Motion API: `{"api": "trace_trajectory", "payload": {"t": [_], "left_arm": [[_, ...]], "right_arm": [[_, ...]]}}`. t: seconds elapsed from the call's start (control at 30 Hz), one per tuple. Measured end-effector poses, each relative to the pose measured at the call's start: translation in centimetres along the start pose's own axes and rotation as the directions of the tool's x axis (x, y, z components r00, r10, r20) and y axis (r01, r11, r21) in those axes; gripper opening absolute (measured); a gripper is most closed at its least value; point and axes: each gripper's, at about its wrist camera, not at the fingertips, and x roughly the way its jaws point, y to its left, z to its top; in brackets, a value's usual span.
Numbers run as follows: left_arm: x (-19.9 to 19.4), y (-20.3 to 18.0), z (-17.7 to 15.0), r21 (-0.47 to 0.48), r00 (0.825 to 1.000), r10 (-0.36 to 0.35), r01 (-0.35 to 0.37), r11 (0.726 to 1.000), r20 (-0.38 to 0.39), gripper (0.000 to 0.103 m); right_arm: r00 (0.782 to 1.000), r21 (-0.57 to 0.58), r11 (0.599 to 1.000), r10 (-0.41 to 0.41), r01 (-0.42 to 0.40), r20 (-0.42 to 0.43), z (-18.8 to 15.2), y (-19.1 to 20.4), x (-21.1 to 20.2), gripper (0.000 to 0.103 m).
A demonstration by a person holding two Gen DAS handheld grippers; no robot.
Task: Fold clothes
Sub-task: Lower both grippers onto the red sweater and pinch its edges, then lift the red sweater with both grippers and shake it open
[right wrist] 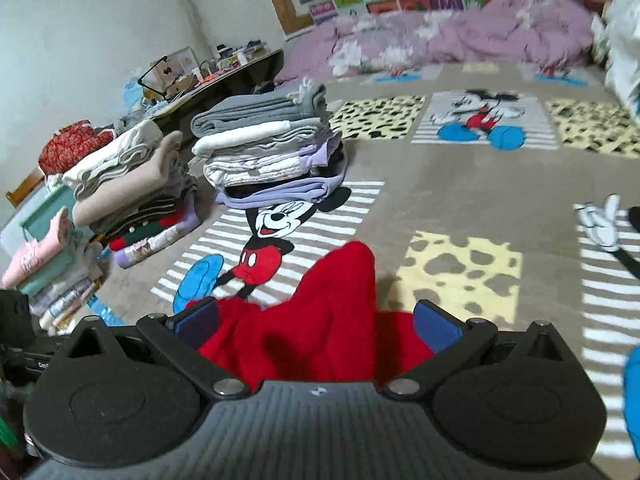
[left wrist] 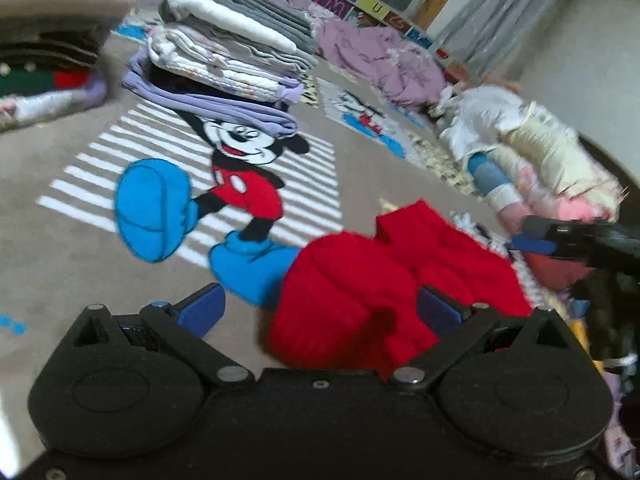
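A red knitted garment (left wrist: pixel 384 276) lies bunched on the cartoon-mouse carpet (left wrist: pixel 60 240). In the left wrist view it fills the right half of the gap of my left gripper (left wrist: pixel 320 310), whose blue-padded fingers (left wrist: pixel 204 308) stand wide apart and open. The cloth touches the right pad only. In the right wrist view the same red garment (right wrist: pixel 320 320) rises in a peak between the spread fingers of my right gripper (right wrist: pixel 316 324), which is open too. The right gripper (left wrist: pixel 560 240) also shows at the right edge of the left wrist view, just beyond the garment.
A tall stack of folded clothes (right wrist: pixel 272 148) stands on the carpet ahead, and a second stack (right wrist: pixel 132 188) sits to its left. A loose heap of unfolded clothes (left wrist: pixel 520 152) lies at the right. Purple bedding (right wrist: pixel 460 36) lines the far wall.
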Motion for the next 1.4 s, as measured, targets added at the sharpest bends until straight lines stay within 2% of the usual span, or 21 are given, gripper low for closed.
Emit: {"api": "trace_trajectory", "payload": {"t": [0.07, 0.17, 0.4, 0.47, 0.57, 0.6, 0.63, 0.67, 0.7, 0.73, 0.77, 0.8, 0.87, 0.9, 0.93, 1.1, 1.27, 1.4], "left_arm": [[0.8, 0.7, 0.6, -0.022, 0.999, -0.037, 0.037, 0.999, -0.004, 0.102], [2.0, 1.5, 1.4, -0.040, 0.995, -0.092, 0.091, 0.995, -0.024, 0.102], [4.1, 3.1, 1.8, -0.080, 0.978, -0.202, 0.199, 0.977, -0.041, 0.101], [4.6, 3.4, 1.6, -0.089, 0.970, -0.239, 0.234, 0.968, -0.047, 0.101], [5.3, 3.6, 1.3, -0.099, 0.963, -0.260, 0.253, 0.962, -0.070, 0.098], [5.4, 3.6, 1.2, -0.100, 0.961, -0.265, 0.257, 0.961, -0.078, 0.095], [5.6, 3.6, 1.1, -0.101, 0.959, -0.270, 0.261, 0.960, -0.086, 0.091], [5.6, 3.6, 1.0, -0.103, 0.955, -0.284, 0.274, 0.956, -0.091, 0.080], [5.6, 3.6, 0.9, -0.108, 0.949, -0.302, 0.292, 0.950, -0.093, 0.066], [5.6, 3.6, 0.8, -0.106, 0.947, -0.308, 0.298, 0.949, -0.093, 0.064], [5.5, 3.4, 0.8, -0.088, 0.947, -0.308, 0.301, 0.950, -0.092, 0.056], [5.3, 3.0, 0.7, -0.065, 0.948, -0.305, 0.300, 0.952, -0.092, 0.044], [5.0, 2.5, 0.5, -0.037, 0.952, -0.294, 0.292, 0.956, -0.088, 0.030], [4.6, 2.1, 0.4, -0.020, 0.955, -0.286, 0.286, 0.958, -0.081, 0.021], [4.3, 1.9, 0.2, -0.005, 0.958, -0.277, 0.278, 0.961, -0.074, 0.019], [1.9, -0.4, -0.1, 0.074, 0.971, -0.239, 0.239, 0.968, -0.018, 0.016], [-0.3, -2.7, 1.1, 0.131, 0.976, -0.216, 0.211, 0.969, 0.023, 0.015], [-2.3, -5.1, 3.9, 0.197, 0.980, -0.189, 0.175, 0.965, 0.056, 0.014]], "right_arm": [[1.000, 0.013, 1.000, 0.013, -0.013, -0.021, 1.3, -1.0, 1.5, 0.094], [0.997, 0.022, 0.999, 0.041, -0.040, -0.059, 3.1, -2.3, 3.9, 0.089], [0.983, -0.038, 0.997, 0.061, -0.069, -0.172, 6.2, -2.5, 9.3, 0.088], [0.973, -0.033, 0.997, 0.055, -0.064, -0.223, 6.5, -2.8, 11.0, 0.088], [0.967, -0.018, 0.997, 0.070, -0.077, -0.245, 6.0, -2.9, 11.3, 0.086], [0.965, -0.013, 0.997, 0.075, -0.081, -0.252, 5.8, -2.9, 11.5, 0.083], [0.962, -0.007, 0.996, 0.081, -0.085, -0.259, 5.6, -2.9, 11.6, 0.071], [0.960, -0.002, 0.996, 0.086, -0.090, -0.266, 5.4, -3.0, 11.7, 0.054], [0.958, 0.003, 0.996, 0.091, -0.094, -0.273, 5.3, -3.0, 11.8, 0.050], [0.955, 0.008, 0.995, 0.096, -0.098, -0.280, 5.1, -3.0, 11.9, 0.044], [0.953, 0.013, 0.995, 0.102, -0.102, -0.287, 4.9, -3.0, 12.0, 0.034], [0.950, 0.019, 0.994, 0.107, -0.106, -0.294, 4.7, -3.1, 12.2, 0.033], [0.944, 0.029, 0.993, 0.118, -0.114, -0.307, 4.4, -3.1, 12.4, 0.030], [0.952, 0.031, 0.993, 0.116, -0.112, -0.285, 4.4, -3.1, 11.6, 0.029], [0.958, 0.033, 0.993, 0.115, -0.110, -0.262, 4.5, -3.0, 10.7, 0.028], [0.984, 0.059, 0.991, 0.125, -0.119, -0.126, 4.7, -2.7, 5.4, 0.027], [0.989, 0.078, 0.987, 0.144, -0.142, -0.021, 4.5, -2.3, 0.6, 0.026], [0.987, 0.091, 0.983, 0.154, -0.158, 0.056, 4.4, -1.9, -2.3, 0.026]]}}
